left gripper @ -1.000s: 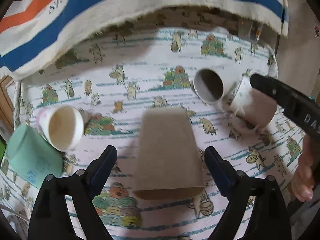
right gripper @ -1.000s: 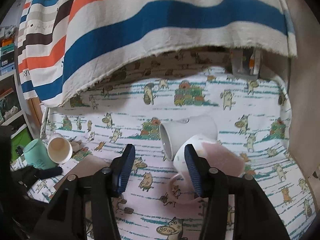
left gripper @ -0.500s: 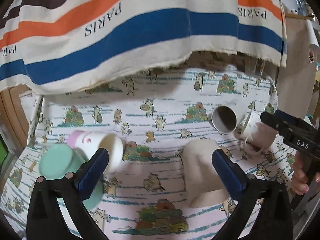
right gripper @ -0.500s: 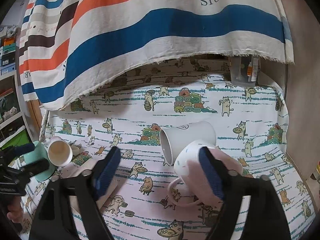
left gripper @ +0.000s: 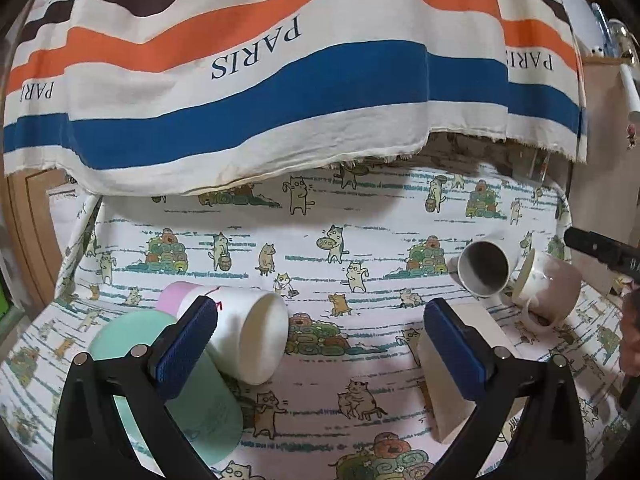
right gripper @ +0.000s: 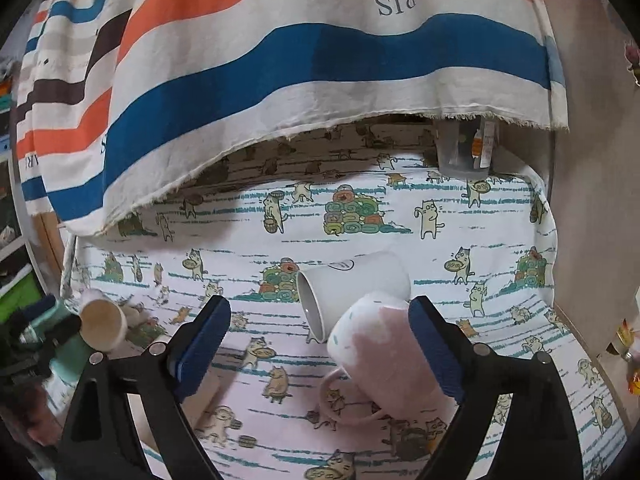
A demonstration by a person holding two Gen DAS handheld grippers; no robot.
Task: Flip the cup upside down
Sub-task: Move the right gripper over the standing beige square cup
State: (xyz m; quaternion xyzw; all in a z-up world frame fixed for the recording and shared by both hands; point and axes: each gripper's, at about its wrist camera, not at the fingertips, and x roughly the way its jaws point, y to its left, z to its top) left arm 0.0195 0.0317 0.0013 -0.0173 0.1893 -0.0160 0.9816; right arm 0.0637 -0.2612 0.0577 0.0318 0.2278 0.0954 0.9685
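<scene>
Pink and speckled white, the mug [right gripper: 384, 356] lies on its side near the right of the cat-print cloth [right gripper: 480, 240], handle down, its rim leaning against a white cup [right gripper: 352, 284] that also lies tipped just behind it. The right gripper [right gripper: 320, 344] stands wide open with one blue pad beside the mug's body, likely lined up to close across it for turning it over. The left gripper [left gripper: 320, 344] is also wide and holds nothing; past its left finger a white cup [left gripper: 248, 336] rests against a mint cup [left gripper: 180, 392], and a beige cup [left gripper: 452, 364] sits mouth down behind its right finger, seemingly already flipped. A striped towel [left gripper: 280, 80] hangs over the far edge.
</scene>
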